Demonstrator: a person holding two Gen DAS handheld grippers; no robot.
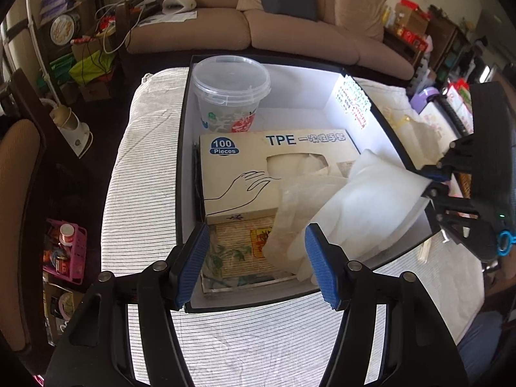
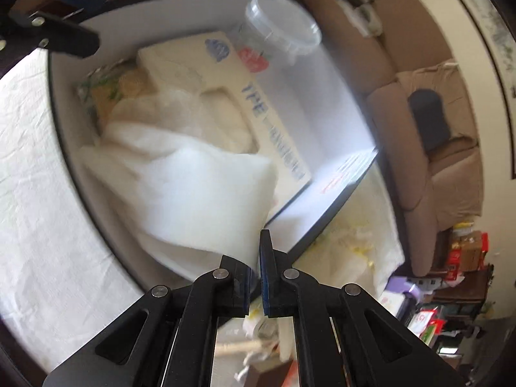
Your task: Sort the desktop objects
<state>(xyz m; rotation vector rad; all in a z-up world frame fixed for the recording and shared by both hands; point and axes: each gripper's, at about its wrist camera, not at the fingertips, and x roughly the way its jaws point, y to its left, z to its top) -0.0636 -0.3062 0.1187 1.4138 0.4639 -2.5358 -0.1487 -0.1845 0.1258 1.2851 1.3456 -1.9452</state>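
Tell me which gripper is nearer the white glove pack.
Right. The right gripper is clamped on the white glove pack at its edge; the left gripper hangs open just short of it, over the box's near end.

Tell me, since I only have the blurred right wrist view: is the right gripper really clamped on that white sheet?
Observer: Yes. In the left wrist view, the right gripper pinches one edge of the white sheet, and the rest of the sheet droops into the black storage box.
Operator: And the beige carton under it? I can't read the print.
Observer: It reads "TPE" and "100 Pieces" and has a hand outline, so it is a disposable glove box. Loose gloves spill from its opening.
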